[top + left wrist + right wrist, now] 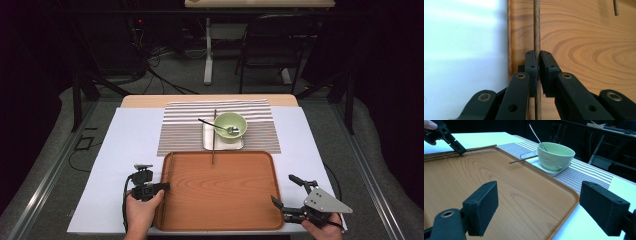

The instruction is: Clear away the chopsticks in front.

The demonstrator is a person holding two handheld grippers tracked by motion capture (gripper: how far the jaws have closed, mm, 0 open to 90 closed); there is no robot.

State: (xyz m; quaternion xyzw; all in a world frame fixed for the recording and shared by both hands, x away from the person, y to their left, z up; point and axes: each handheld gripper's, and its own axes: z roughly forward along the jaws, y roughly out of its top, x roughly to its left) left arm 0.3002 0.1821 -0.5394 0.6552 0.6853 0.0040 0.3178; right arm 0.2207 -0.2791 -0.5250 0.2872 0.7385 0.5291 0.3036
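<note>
You're pinching a chopstick w/ the left gripper, jaws clamped tight on it along the wooden tray's left rim. Right gripper is idling wide open, nothing in it. Next prob calls for lifting it clear & keeping it level.

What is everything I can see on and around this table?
Tray: one, reddish-brown wood grain, near edge of the table.
Chopsticks: two, dark brown; one along the tray's left rim, clamped; the other reaching from the plate onto the tray's far edge.
Bowl: one, pale green, on the plate.
Spoon: one, metal, in the bowl.
Plate: one, white, square, on the mat.
Mat: one, striped, behind the tray.
Chair: one, dark, beyond the table.
Left tool: black, shut on a chopstick.
Right tool: black, open, tray's right corner.
</note>
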